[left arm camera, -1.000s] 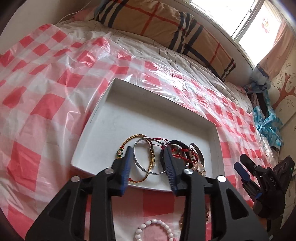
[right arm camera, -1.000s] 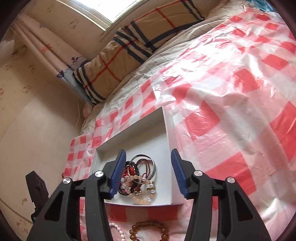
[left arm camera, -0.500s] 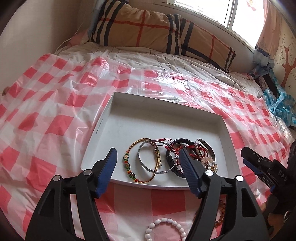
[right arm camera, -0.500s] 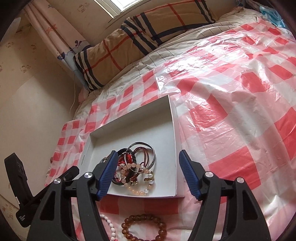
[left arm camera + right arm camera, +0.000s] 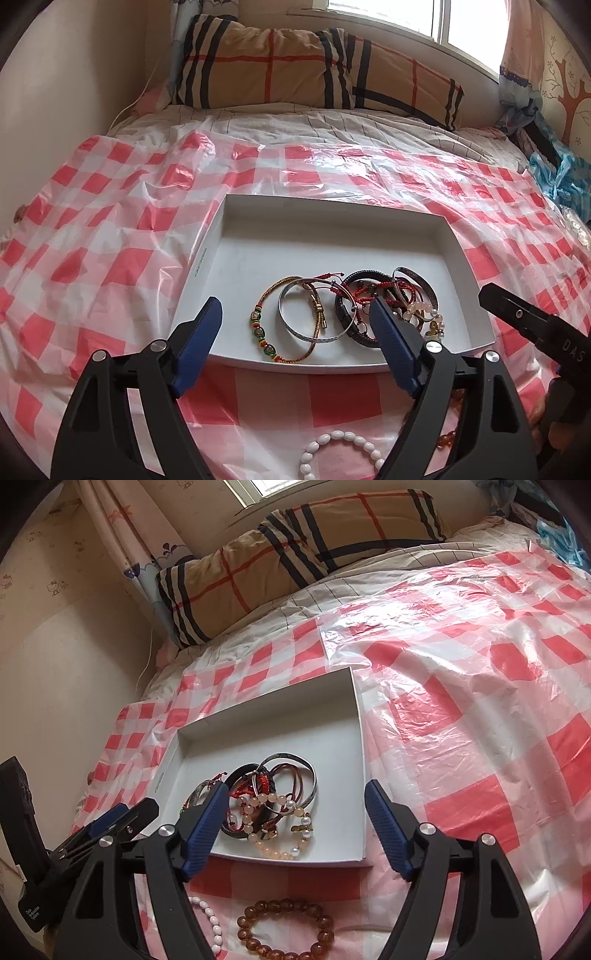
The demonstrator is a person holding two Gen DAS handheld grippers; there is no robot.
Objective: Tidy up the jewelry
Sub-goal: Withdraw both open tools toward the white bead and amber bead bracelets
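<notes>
A shallow white tray (image 5: pixel 332 210) lies on the checked cloth and holds several bracelets. Among them are a gold cord bracelet with green beads (image 5: pixel 264 332), a silver bangle (image 5: pixel 291 317) and a black braided band (image 5: pixel 347 325). A peach bead bracelet (image 5: pixel 271 849) lies near the tray's (image 5: pixel 356 716) front wall. On the cloth in front lie a white bead bracelet (image 5: pixel 332 439) and an amber bead bracelet (image 5: pixel 284 930). My left gripper (image 5: pixel 295 308) and right gripper (image 5: pixel 297 790) hover at the tray's near edge. The jaws of both are opening and touch nothing.
The red-and-white checked plastic cloth (image 5: pixel 92 229) covers a bed. A plaid pillow (image 5: pixel 295 70) lies at the back under a window, and a wall runs along the left. A blue plastic bag (image 5: pixel 557 173) sits at the far right.
Both pairs of jaws have spread wider. Both grippers have drawn back a little from the bracelets and rolled towards level. The bracelets in the tray have stayed put.
</notes>
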